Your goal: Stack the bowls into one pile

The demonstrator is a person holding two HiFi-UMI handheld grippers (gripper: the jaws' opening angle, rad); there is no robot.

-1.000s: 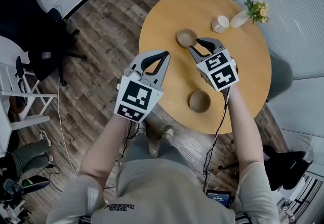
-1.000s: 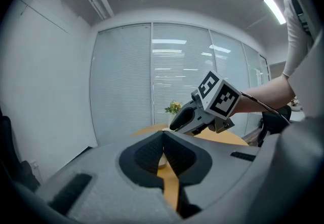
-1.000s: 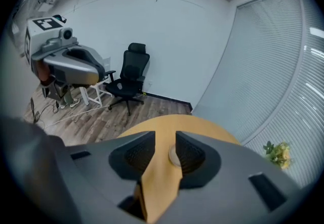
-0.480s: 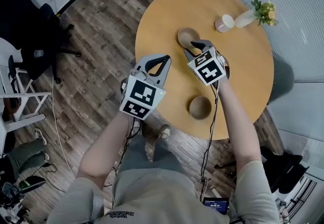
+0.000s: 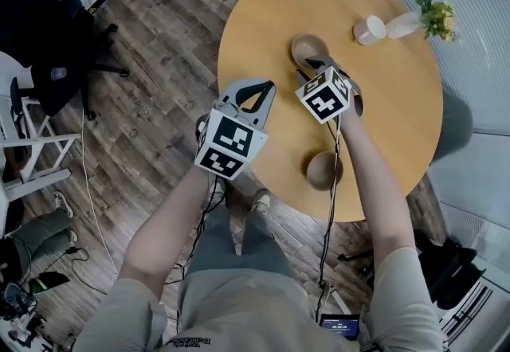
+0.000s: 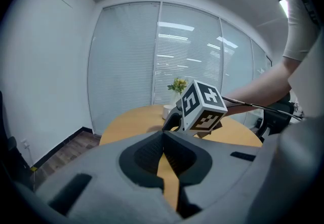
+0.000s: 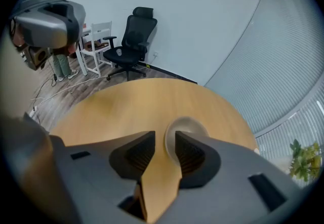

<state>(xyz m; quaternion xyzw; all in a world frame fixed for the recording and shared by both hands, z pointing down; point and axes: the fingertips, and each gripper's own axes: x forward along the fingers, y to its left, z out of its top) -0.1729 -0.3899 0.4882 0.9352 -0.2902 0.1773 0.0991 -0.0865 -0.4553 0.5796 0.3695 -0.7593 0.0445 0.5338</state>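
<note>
On the round wooden table (image 5: 263, 0), one tan bowl (image 5: 309, 48) sits far from me and a second bowl (image 5: 322, 170) lies near the front edge. My right gripper (image 5: 312, 68) is open at the far bowl's near rim. In the right gripper view that bowl (image 7: 187, 127) shows just past the fingertips, its left rim in the gap of the right gripper (image 7: 164, 139). My left gripper (image 5: 264, 88) hovers shut and empty over the table's left edge; in its own view the left gripper (image 6: 163, 137) points at the right gripper's marker cube (image 6: 202, 106).
A pale cup (image 5: 369, 29) and a white vase with yellow flowers (image 5: 414, 21) stand at the table's far right. A rounded brown edge (image 5: 358, 103) shows beside my right hand, mostly hidden. A black office chair (image 5: 48, 40) stands on the wood floor to the left.
My right gripper has moved forward until its open fingertips reach the far bowl's rim. The left gripper has stayed shut and nearly in place.
</note>
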